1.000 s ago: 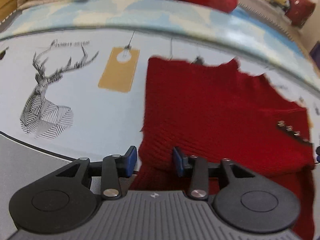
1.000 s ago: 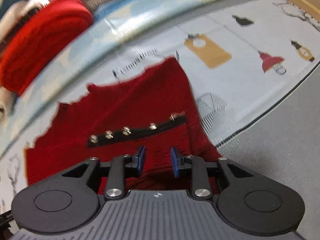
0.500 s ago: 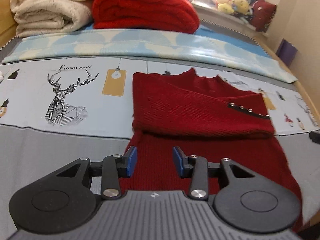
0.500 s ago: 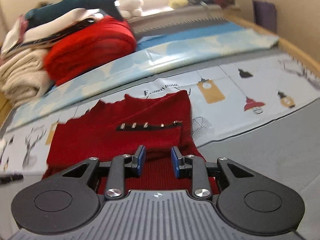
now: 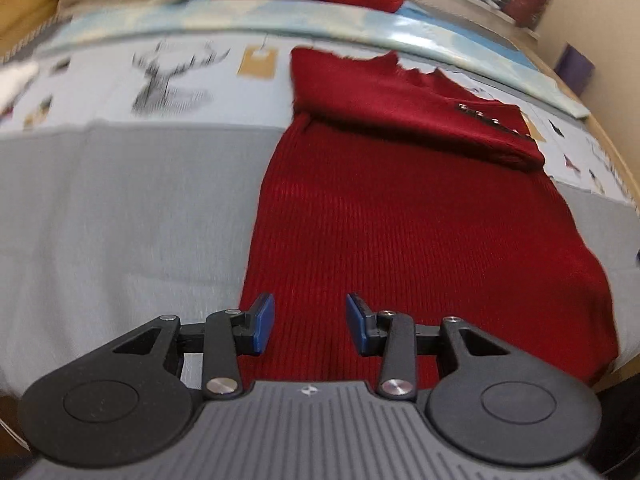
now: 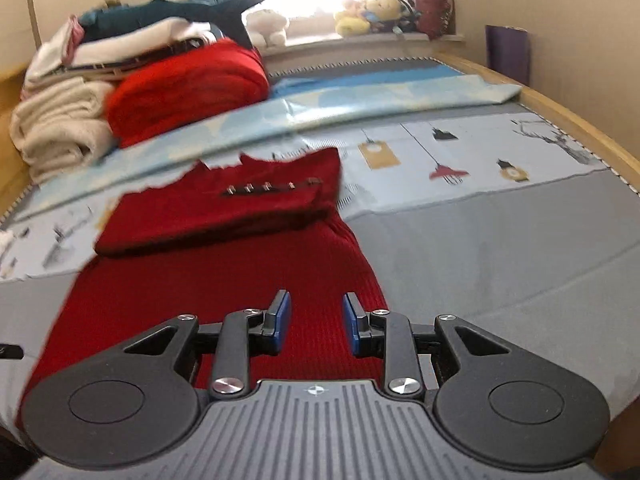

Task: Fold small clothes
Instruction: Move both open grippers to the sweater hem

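Note:
A red knit garment (image 5: 420,220) lies flat on the bed, its far part folded over with a black strip of metal studs (image 5: 496,122) on top. It also shows in the right wrist view (image 6: 224,276), studs (image 6: 268,189) on the fold. My left gripper (image 5: 310,322) is open and empty, low over the garment's near left hem. My right gripper (image 6: 316,322) is open and empty, over the garment's near right part.
The bed has a grey sheet (image 6: 500,248) and a pale blue printed cover (image 6: 472,152). Folded cream towels (image 6: 60,128), a red blanket (image 6: 188,88) and a shark toy (image 6: 172,8) are stacked at the far left. Plush toys (image 6: 372,12) sit on the windowsill.
Both grippers have pulled back from the folded upper part toward the garment's near hem. Both stay open and empty.

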